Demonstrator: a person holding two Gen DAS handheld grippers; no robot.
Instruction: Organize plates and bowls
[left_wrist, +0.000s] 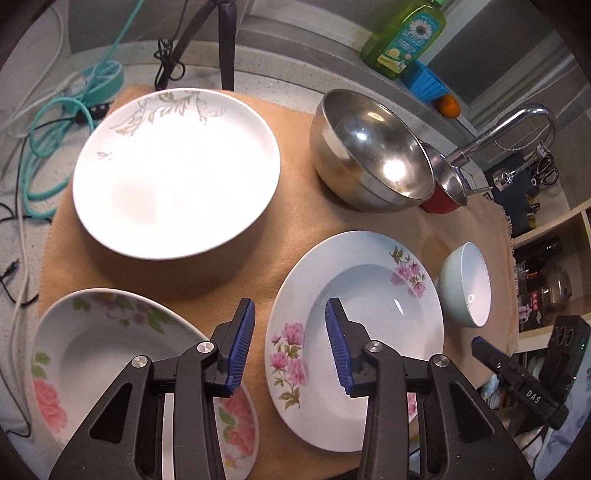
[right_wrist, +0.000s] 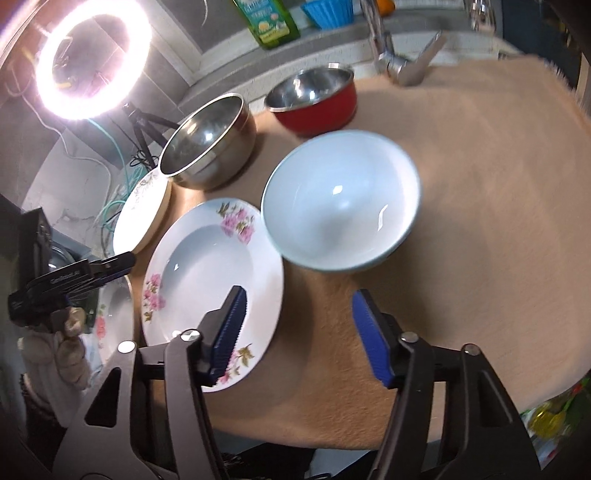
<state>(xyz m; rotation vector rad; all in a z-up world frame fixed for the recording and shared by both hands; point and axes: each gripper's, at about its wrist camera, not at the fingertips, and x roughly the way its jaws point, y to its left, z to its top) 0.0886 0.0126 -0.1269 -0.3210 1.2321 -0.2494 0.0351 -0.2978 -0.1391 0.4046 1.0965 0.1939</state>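
Everything sits on my tan cloth (left_wrist: 280, 266), which is spread over the speckled counter (left_wrist: 258, 79).

The biggest piece is the white plate (left_wrist: 173, 173) with faint grey leaves at its far rim; it lies at the back left of the cloth. Beside it, toward the tap (left_wrist: 517, 127), is the steel bowl (left_wrist: 373, 151), and just behind that, touching or nearly so, the red bowl (right_wrist: 314, 98) with its steel inside.

Nearer to me lies the pale blue plate (left_wrist: 354, 339) with pink flowers on its rim. To its left, apart from it, is a second flowered plate (left_wrist: 110, 354), partly hidden under my tool. On the other side of the blue plate, just beside its rim, stands the light blue bowl (right_wrist: 341, 203), upright and empty.

My left gripper (left_wrist: 290, 345) is partly spread and holds nothing. One blue pad (left_wrist: 242, 345) hangs over the cloth between the two flowered plates; the other is over the left part of the blue plate, whose left rim shows in the gap between them.

My right gripper (right_wrist: 299, 336) is also partly spread and empty. Its left pad (right_wrist: 231, 332) is over the blue plate's near rim, the right one over bare cloth.

A green bottle (left_wrist: 404, 37) of dish soap stands on the ledge behind.
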